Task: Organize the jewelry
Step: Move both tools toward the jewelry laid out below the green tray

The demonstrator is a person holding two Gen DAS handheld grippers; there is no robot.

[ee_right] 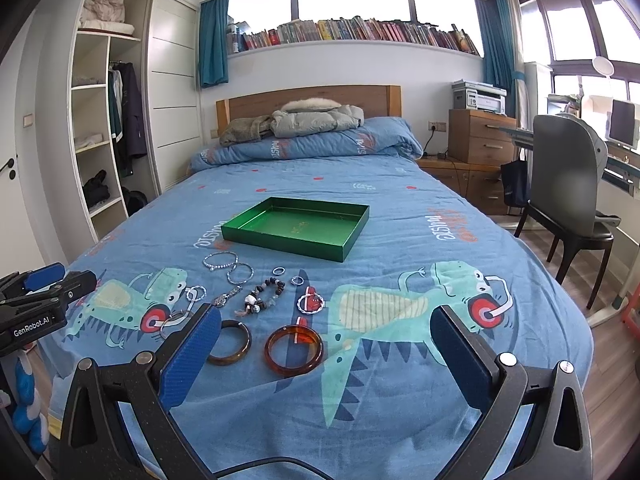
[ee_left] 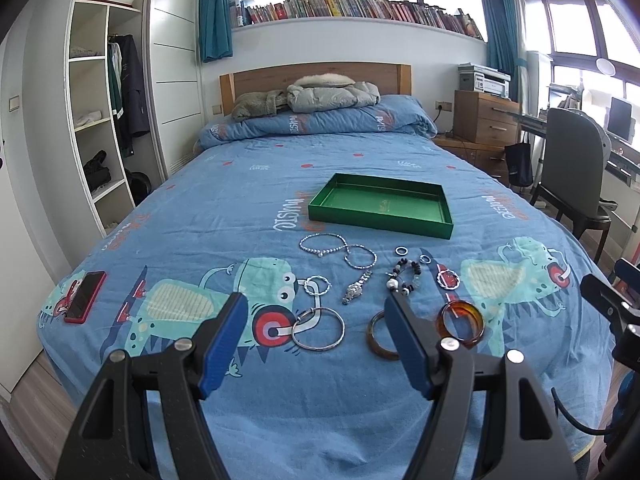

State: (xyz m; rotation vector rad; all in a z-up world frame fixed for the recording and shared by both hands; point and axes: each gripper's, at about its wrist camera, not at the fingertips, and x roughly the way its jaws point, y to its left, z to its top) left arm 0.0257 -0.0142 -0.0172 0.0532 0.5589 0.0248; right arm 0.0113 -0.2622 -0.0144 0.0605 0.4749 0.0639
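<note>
An empty green tray (ee_left: 440,227) (ee_right: 352,250) lies mid-bed. Jewelry is spread on the blue bedsheet in front of it: a pearl necklace (ee_left: 322,245) (ee_right: 220,261), a silver watch (ee_left: 356,288), a beaded bracelet (ee_left: 406,276) (ee_right: 264,292), small rings (ee_left: 401,250), silver bangles (ee_left: 318,329), a brown bangle (ee_left: 378,336) (ee_right: 229,342) and an amber bangle (ee_left: 462,323) (ee_right: 294,350). My left gripper (ee_left: 314,312) is open and empty, above the near bangles. My right gripper (ee_right: 326,326) is open and empty, to the right of the amber bangle.
A red phone (ee_left: 85,297) lies at the bed's left near corner. A wardrobe (ee_left: 104,120) stands left. A chair (ee_right: 568,184), drawers (ee_right: 480,142) and a desk stand right. Folded quilt and jackets (ee_left: 332,96) lie at the headboard.
</note>
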